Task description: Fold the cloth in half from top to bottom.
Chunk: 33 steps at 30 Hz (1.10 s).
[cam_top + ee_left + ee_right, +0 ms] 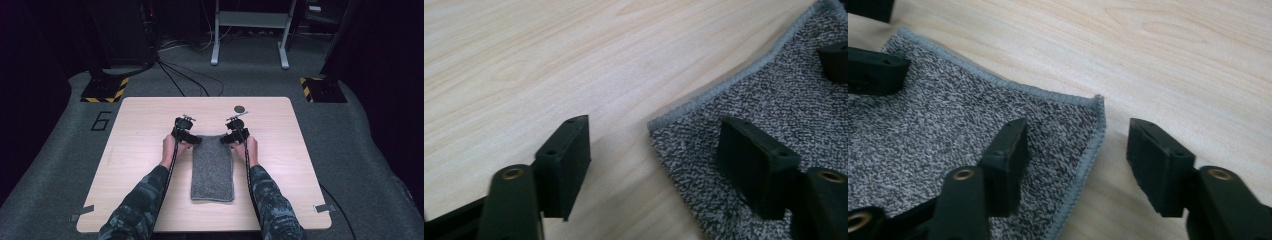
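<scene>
Two tongs, left [186,131] and right [235,131], wide, straddling grey towel [213,170] corners; wood table [145,125], grey carpet.

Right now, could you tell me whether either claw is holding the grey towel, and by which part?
Nothing is held. Each open claw, left and right, straddles a far corner of the towel, jaws not closed.
</scene>
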### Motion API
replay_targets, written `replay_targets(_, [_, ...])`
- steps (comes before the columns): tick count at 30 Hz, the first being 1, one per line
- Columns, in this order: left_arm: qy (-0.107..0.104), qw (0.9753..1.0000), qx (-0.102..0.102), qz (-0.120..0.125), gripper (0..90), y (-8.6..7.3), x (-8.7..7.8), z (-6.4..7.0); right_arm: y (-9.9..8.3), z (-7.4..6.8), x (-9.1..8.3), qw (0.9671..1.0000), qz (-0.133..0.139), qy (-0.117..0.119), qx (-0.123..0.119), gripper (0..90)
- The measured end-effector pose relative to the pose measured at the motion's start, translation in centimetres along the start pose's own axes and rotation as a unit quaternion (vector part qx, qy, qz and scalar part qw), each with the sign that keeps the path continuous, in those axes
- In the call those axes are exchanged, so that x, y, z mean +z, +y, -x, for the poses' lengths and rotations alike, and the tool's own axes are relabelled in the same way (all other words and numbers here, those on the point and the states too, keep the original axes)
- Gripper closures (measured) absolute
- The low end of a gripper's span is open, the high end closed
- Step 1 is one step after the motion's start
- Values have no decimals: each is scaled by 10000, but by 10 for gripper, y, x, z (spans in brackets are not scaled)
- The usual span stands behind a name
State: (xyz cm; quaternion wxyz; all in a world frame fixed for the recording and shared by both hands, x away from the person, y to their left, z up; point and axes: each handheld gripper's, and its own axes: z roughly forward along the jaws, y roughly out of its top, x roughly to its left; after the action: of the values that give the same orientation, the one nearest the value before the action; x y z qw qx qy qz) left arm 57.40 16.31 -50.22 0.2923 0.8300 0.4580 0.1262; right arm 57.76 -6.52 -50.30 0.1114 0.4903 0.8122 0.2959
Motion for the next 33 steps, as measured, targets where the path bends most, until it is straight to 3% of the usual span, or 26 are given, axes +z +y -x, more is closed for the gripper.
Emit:
replay_targets(5, [-32, 10000, 82, -10, 443, 0, 2, 4, -1, -4, 0, 9999, 15, -76, -80, 579])
replay_targets(7, [-15, 9999, 140, 16, 498, 0, 3, 6, -2, -5, 0, 9997, 64, -94, -225, 639])
replay_targets(14, [-38, 9997, 215, 59, 612, 0, 3, 10, -3, -6, -1, 9996, 48, -12, -292, 735])
replay_targets(24, [-125, 9997, 187, 103, 826, -1, 3, 14, -3, -4, -1, 9998, 0, 196, -36, 839])
replay_targets(33, [-174, 9997, 104, 158, 852, -2, 2, 13, -5, -6, -1, 9999, 42, 130, 55, 855])
